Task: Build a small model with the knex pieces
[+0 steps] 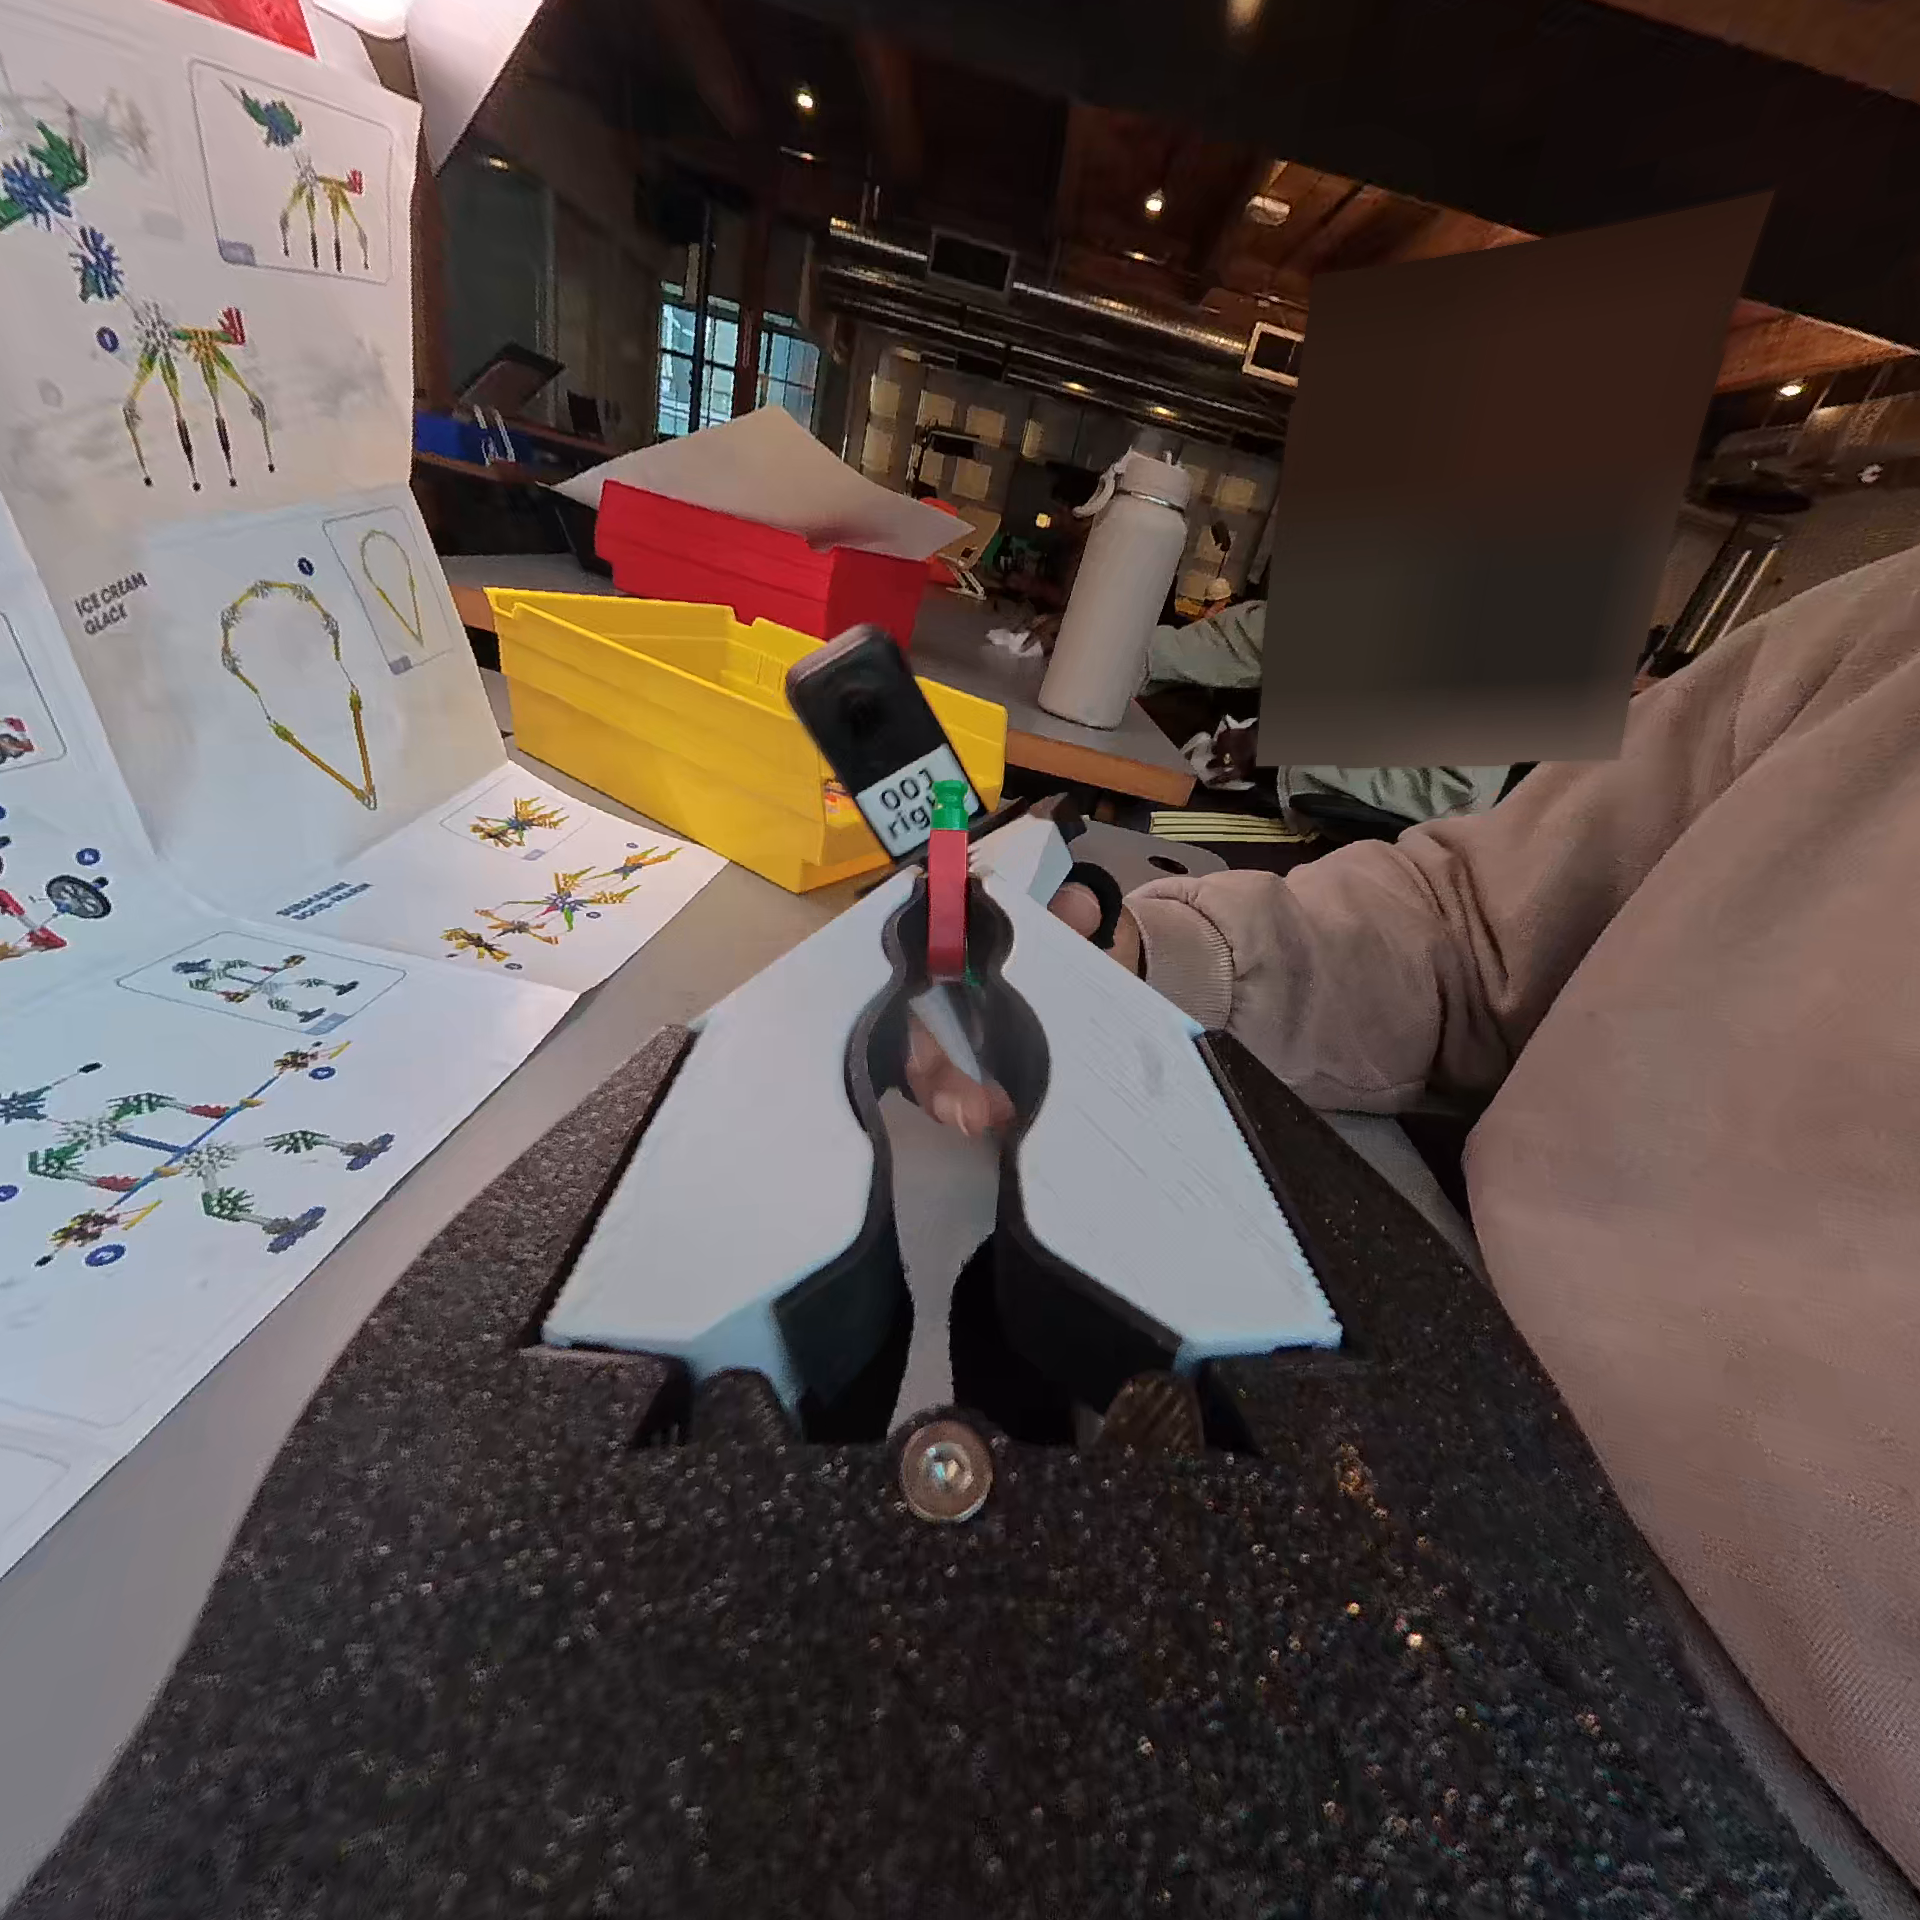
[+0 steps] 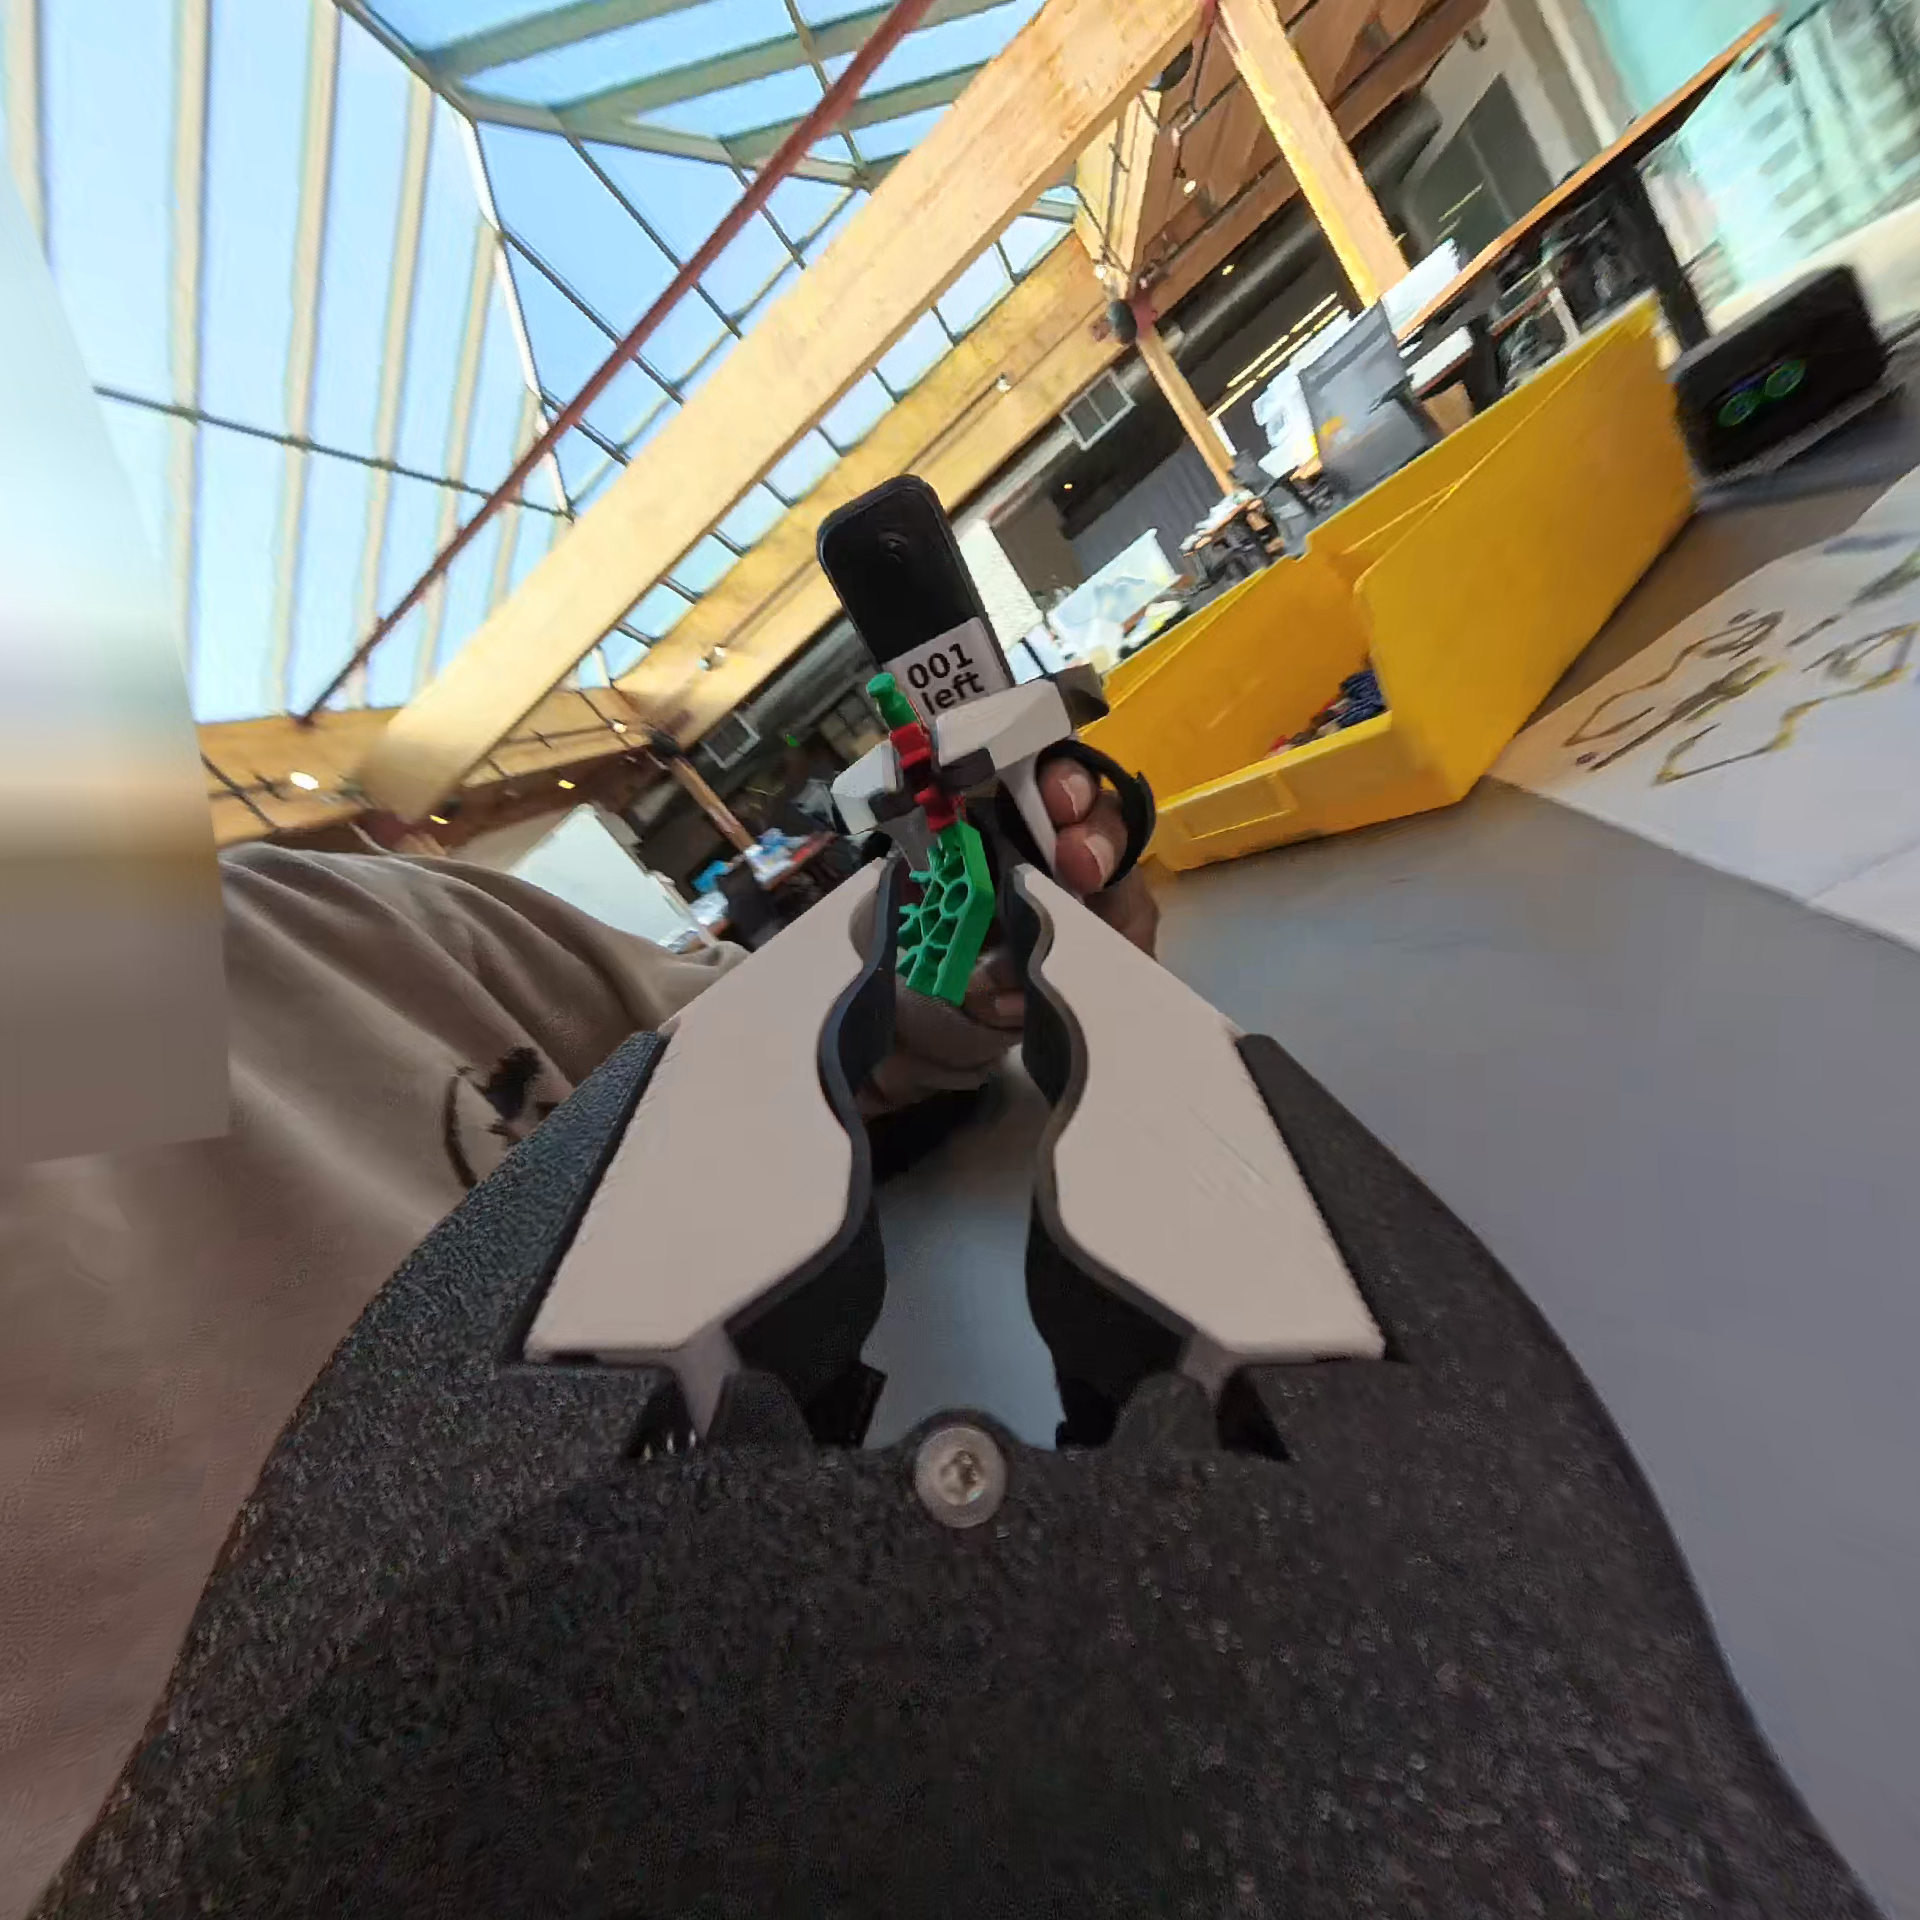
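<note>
**While Both My Jaws Met Above the Table, Each Held a Small Toy Piece**

As my two grippers faced each other just above the grey table [image 2: 1507,1091], my left gripper [image 1: 948,899] had its jaws pinched on a flat red connector [image 1: 945,920] held upright at the tips. A thin green rod [image 1: 948,808] with a knobbed end stuck up out of its top.

My right gripper [image 2: 951,883] had its jaws drawn in narrow around a green connector [image 2: 943,920], a fan-shaped piece with open webbing, tilted and held by its edges. It sat right below the red piece, and the two looked joined along the rod.

Beyond the grippers stood a yellow bin [image 2: 1507,623] with slanted walls. A heap of small dark and coloured parts [image 2: 1340,717] lay in its bottom, too small to tell apart. Behind it sat a red bin [image 1: 758,566] with a loose sheet of paper [image 1: 769,468] across its top, its inside hidden. A white bottle [image 1: 1112,592] stood farther back, and printed building sheets [image 1: 260,1039] covered the table to my left.
</note>
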Action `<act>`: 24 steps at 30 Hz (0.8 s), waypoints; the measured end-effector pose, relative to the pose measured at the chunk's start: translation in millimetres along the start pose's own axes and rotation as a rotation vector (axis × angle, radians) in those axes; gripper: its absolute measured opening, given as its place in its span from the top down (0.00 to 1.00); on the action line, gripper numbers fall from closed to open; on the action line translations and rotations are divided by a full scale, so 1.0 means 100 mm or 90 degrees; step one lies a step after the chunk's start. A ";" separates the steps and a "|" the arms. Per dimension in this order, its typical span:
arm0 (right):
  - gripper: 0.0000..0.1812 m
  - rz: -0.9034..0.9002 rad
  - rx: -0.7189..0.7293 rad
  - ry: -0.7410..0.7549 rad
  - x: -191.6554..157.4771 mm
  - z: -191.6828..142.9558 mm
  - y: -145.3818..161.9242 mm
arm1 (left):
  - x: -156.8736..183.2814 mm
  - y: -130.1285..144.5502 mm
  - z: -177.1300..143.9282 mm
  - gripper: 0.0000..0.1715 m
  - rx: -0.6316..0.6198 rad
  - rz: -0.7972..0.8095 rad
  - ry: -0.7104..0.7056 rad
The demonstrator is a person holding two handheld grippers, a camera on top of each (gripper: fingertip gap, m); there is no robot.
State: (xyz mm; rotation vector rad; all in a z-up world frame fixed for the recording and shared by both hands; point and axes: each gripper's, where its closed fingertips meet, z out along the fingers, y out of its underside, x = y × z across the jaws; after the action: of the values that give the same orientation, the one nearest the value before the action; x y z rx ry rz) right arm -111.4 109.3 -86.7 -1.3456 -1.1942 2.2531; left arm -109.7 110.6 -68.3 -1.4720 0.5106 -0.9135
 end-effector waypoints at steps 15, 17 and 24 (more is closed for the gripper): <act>0.97 -0.302 -0.181 0.080 -0.07 -0.08 0.24 | 0.19 0.57 0.15 0.98 -0.190 0.000 0.043; 0.97 -0.305 -0.188 0.087 -0.05 -0.11 0.24 | 0.17 0.58 0.14 0.98 -0.191 -0.004 0.037; 0.97 -0.274 -0.183 0.076 -0.04 -0.15 0.22 | 0.15 0.52 0.12 0.98 -0.165 -0.030 0.047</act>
State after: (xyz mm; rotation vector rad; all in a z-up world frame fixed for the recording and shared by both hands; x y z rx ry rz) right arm -93.0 100.7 -104.7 -1.1528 -1.6284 1.7308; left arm -81.0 99.2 -114.4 -1.6944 0.6715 -0.9690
